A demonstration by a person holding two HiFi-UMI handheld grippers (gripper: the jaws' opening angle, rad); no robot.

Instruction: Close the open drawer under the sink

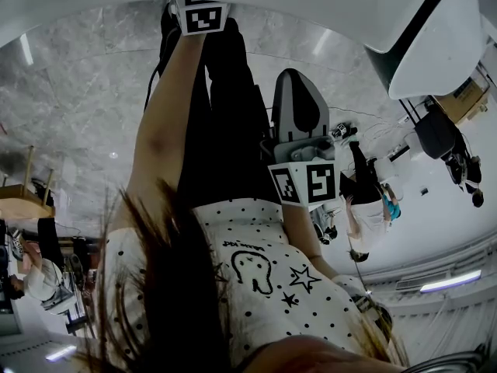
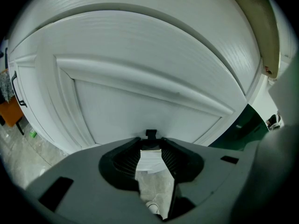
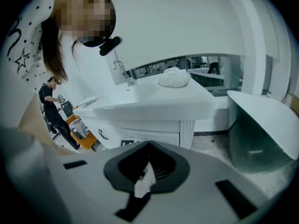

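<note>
Left fingers are held released near the drawer, right fingers clenched empty; it could be jammed by an off-centre push.

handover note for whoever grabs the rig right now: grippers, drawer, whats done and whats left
Left gripper: fingers apart, empty, close up against a white panelled front; contact unclear.
Right gripper: fingers nearly together, empty, at a distance from the sink unit and aimed at it; the faucet is in sight.
Done: these views do not show whether the drawer is shut.
Left: check the drawer under the sink; if it stands out, push it in, probably with the left gripper.
</note>
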